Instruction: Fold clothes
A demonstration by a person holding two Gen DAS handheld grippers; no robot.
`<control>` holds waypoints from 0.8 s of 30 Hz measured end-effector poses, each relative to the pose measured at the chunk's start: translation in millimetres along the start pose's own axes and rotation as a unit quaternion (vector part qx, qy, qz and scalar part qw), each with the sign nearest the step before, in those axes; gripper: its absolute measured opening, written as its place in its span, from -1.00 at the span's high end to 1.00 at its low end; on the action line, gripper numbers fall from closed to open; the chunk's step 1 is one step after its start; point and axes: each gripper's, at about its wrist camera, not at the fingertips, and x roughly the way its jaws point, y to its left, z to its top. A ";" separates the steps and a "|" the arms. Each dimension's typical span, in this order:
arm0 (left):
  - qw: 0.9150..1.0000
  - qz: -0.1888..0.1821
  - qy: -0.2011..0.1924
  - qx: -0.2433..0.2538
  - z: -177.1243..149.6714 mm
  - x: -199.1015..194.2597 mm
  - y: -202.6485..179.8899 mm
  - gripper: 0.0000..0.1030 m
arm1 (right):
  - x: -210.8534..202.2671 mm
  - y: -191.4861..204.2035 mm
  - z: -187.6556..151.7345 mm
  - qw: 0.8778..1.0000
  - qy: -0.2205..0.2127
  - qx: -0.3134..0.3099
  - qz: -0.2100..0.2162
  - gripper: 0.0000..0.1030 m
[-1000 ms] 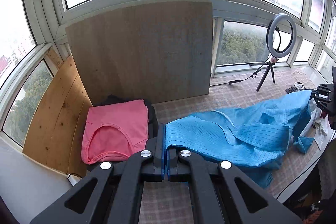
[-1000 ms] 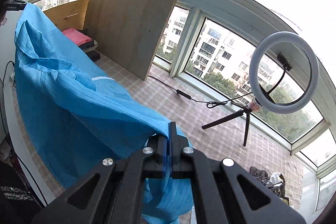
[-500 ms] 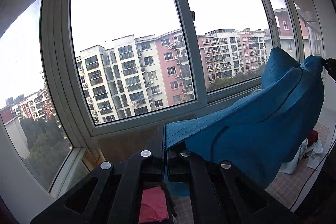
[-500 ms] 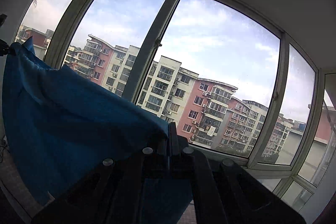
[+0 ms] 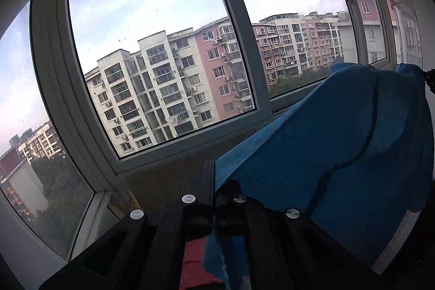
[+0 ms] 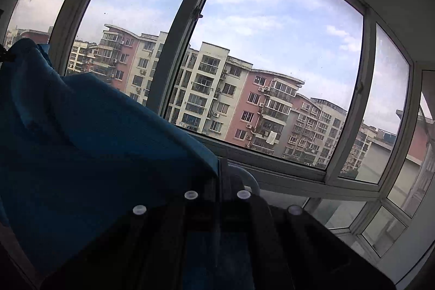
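A blue striped garment [image 5: 339, 154] hangs in the air, stretched between both grippers. My left gripper [image 5: 213, 175] is shut on one edge of it, and the cloth runs off to the right and drapes down. My right gripper [image 6: 219, 173] is shut on the other edge, with the blue garment [image 6: 95, 140] spreading left and down. At the far right of the left wrist view the other gripper's black tip [image 5: 429, 78] shows at the cloth's top corner. A strip of the folded pink garment [image 5: 193, 262] shows below my left gripper, mostly hidden.
Large windows [image 5: 152, 45] with grey frames fill both views, with apartment blocks outside. A window sill [image 6: 285, 173] runs behind the right gripper, and part of a white ring light [image 6: 248, 177] peeks out just past its fingers.
Both grippers rose with the blue garment, lifting it off the checked floor. The views swung from the floor, boards and ring light up to the windows.
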 end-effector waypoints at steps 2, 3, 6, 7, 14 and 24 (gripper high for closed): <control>0.999 -0.004 0.044 -0.002 -13.4 61.3 -5.2 1.00 | 56.0 11.9 -30.2 0.999 0.049 0.000 0.003 0.99; 0.998 -0.005 0.068 -0.003 -21.5 97.4 -9.9 1.00 | 84.0 17.8 -45.3 0.997 0.073 -0.001 0.004 0.99; 0.991 -0.007 0.134 0.000 -52.7 201.4 -29.3 1.00 | 165.9 36.9 -103.0 0.989 0.150 0.005 0.012 0.99; 0.988 -0.011 0.151 -0.001 -64.2 232.5 -36.9 1.00 | 191.0 43.2 -123.7 0.985 0.174 0.006 0.012 0.99; 0.964 -0.057 0.258 -0.014 -167.4 395.4 -89.7 1.00 | 296.6 81.2 -268.8 0.940 0.339 0.004 0.045 0.98; 0.939 -0.075 0.336 -0.012 -248.3 456.4 -135.8 1.00 | 349.6 113.0 -314.0 0.917 0.382 -0.018 0.117 0.25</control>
